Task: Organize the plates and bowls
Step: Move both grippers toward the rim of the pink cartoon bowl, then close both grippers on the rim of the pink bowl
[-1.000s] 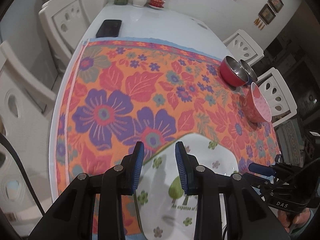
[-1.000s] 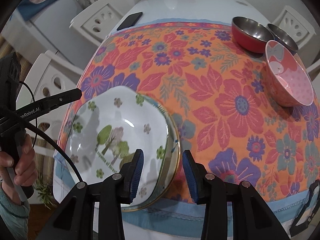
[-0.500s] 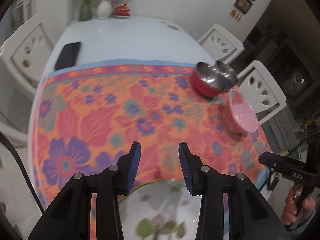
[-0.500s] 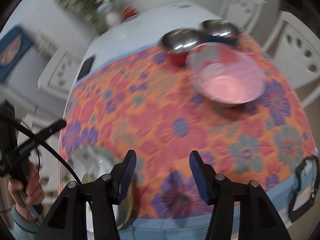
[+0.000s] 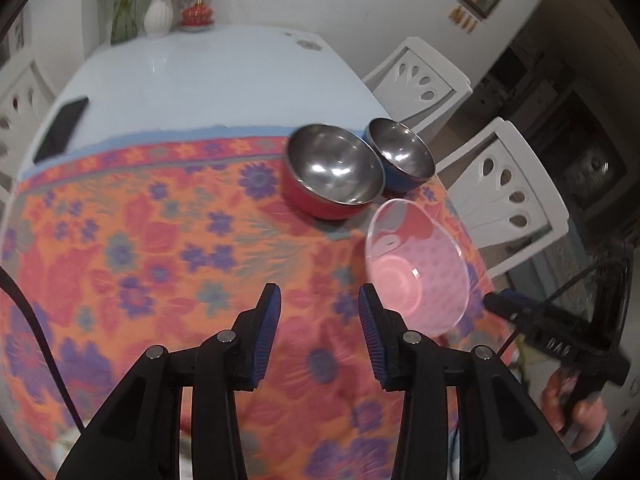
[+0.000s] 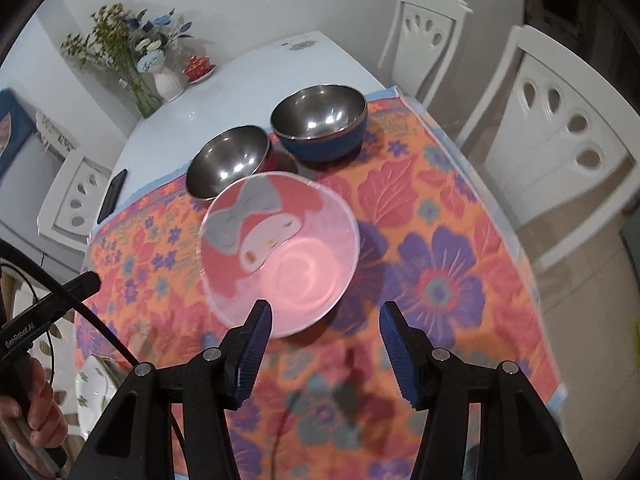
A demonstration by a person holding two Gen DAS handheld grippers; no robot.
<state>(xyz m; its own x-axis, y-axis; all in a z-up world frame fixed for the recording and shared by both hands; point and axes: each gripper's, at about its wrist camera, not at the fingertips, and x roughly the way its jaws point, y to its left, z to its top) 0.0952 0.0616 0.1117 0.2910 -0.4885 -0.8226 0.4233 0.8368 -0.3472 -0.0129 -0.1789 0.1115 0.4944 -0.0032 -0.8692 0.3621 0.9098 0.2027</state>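
Approaching the pink bowl (image 6: 280, 252) with my right tongs (image 6: 326, 344), I am keeping them spread wide and empty, the left fingertip just at the bowl's near rim and the right one over bare cloth beside it. I am judging that this straddle is being set so that one finger can drop inside the rim and the other outside it, pinching the wall.

My left tongs (image 5: 319, 328) are likewise spread and gripping nothing, hovering over the flowered cloth (image 5: 140, 240) to the left of the same bowl. I am holding them off to that side, I judge, so that they are not crowding the right tongs' path.

The bowls are sitting grouped at one side of the cloth that is covering part of the desk (image 5: 180, 80): the pink bowl nearest me, the red steel bowl (image 6: 230, 168) just behind it and apparently touching or nearly so, and the blue steel bowl (image 6: 320, 124) just beside the red one. All three are standing upright and unstacked, so nesting is not yet done.

A plate (image 6: 94, 392) with a leaf pattern is showing only in part at the near left edge of the cloth, well apart from the bowls. A phone (image 5: 62, 128) and a vase (image 5: 158, 14) are resting on the bare part of the desk, away from the work.
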